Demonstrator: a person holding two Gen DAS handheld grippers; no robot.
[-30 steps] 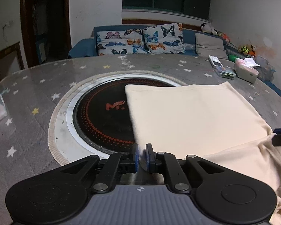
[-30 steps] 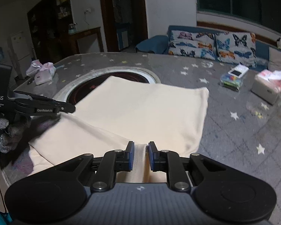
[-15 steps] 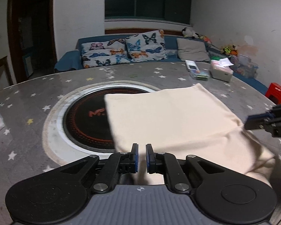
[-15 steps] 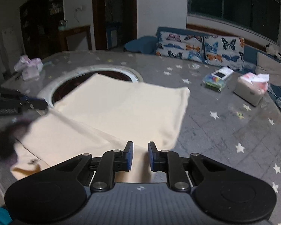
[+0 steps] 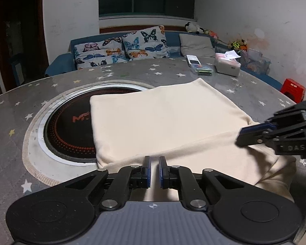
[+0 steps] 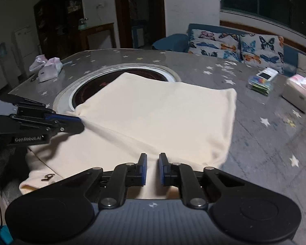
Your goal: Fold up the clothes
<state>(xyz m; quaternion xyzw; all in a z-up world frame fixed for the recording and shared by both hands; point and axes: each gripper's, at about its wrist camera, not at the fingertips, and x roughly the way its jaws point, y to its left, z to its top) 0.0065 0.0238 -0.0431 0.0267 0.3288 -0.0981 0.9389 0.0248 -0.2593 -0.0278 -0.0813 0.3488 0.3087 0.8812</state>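
A cream garment lies folded on the grey star-patterned table, partly over a round black hotplate. My left gripper is shut on the garment's near fold edge, with cloth pinched between its blue pads. In the right wrist view the same garment runs between the jaws of my right gripper, which are closing on its near edge. Each gripper shows in the other's view: the right gripper grips the cloth's right end, and the left gripper grips its left corner. The loose lower part hangs over the table's front edge.
A tissue box and a white handset on a clear box sit at the table's far right. Pink tissue packs lie at the far left. Beyond stand a blue sofa with butterfly cushions and a red stool.
The left wrist view has swung, so the garment now sits more central. The right gripper's jaws have narrowed on the cloth. Both still hold the near edge.
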